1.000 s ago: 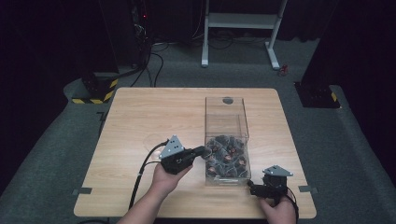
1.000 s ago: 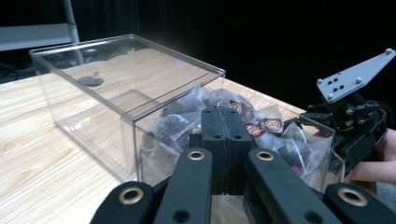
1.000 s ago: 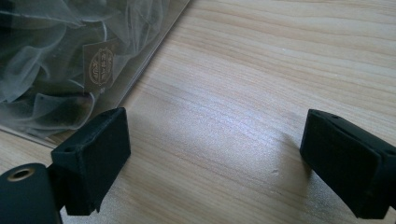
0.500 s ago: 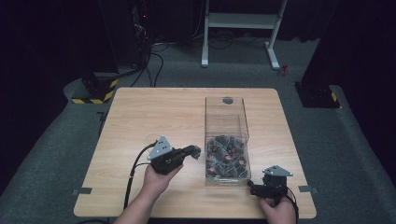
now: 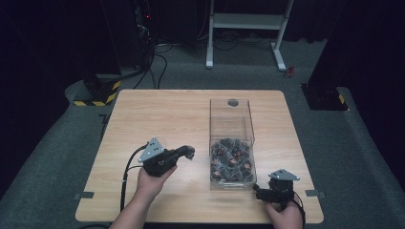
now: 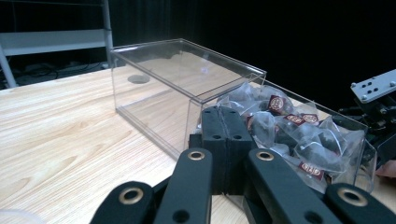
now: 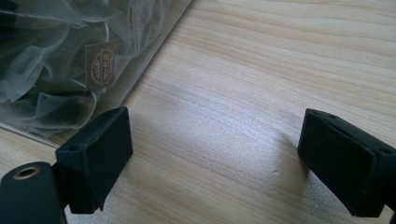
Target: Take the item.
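Observation:
A clear plastic box (image 5: 231, 125) stands right of the table's middle, its near half heaped with pyramid tea bags (image 5: 232, 160) bearing dark red labels, its far half empty. My left gripper (image 5: 189, 152) hovers just left of the box, pointing right at it. Its jaws are shut with nothing between them, as the left gripper view shows (image 6: 227, 140), with the tea bags (image 6: 289, 135) close behind the wall. My right gripper (image 5: 258, 192) rests at the box's near right corner, open over bare wood (image 7: 215, 158). The tea bags (image 7: 56, 56) lie behind the box wall at its left.
The wooden table (image 5: 157, 119) has a round dark grommet (image 5: 232, 102) behind the box. Cables trail from both grippers toward the near edge. Past the far edge stand a white frame (image 5: 248, 21) and dark equipment on the grey floor.
My left gripper has drawn back to the left, away from the box's side, still shut. The right gripper has stayed put.

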Available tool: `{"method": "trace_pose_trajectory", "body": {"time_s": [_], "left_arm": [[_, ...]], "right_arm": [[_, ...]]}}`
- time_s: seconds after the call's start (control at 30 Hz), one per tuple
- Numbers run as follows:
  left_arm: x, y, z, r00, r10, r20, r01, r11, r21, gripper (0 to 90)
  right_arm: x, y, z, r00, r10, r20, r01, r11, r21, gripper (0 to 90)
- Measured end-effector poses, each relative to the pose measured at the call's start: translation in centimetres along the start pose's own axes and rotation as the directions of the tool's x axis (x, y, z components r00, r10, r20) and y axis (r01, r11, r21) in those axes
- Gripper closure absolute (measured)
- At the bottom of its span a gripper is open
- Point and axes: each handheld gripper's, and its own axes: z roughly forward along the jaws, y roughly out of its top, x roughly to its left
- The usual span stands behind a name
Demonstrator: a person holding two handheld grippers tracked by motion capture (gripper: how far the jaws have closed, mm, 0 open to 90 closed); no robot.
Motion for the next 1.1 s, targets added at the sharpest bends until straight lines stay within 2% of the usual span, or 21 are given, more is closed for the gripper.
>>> {"method": "trace_pose_trajectory", "body": {"time_s": [0.53,0.87,1.1], "left_arm": [[2.1,0.0,-2.2,0.9977,-0.019,-0.065,0.018,0.9995,-0.027,90.0],[3.6,-0.3,-3.6,0.9913,-0.029,-0.128,0.026,0.9994,-0.025,90.0],[4.2,-0.6,-4.0,0.9883,-0.041,-0.147,0.038,0.999,-0.025,90.0]], "right_arm": [[0.0,0.0,0.0,1.0,0.0,0.0,0.0,1.0,0.0,9.9],[0.0,0.0,0.0,1.0,0.0,0.0,0.0,1.0,0.0,9.9],[0.0,0.0,0.0,1.0,0.0,0.0,0.0,1.0,0.0,9.9]]}}
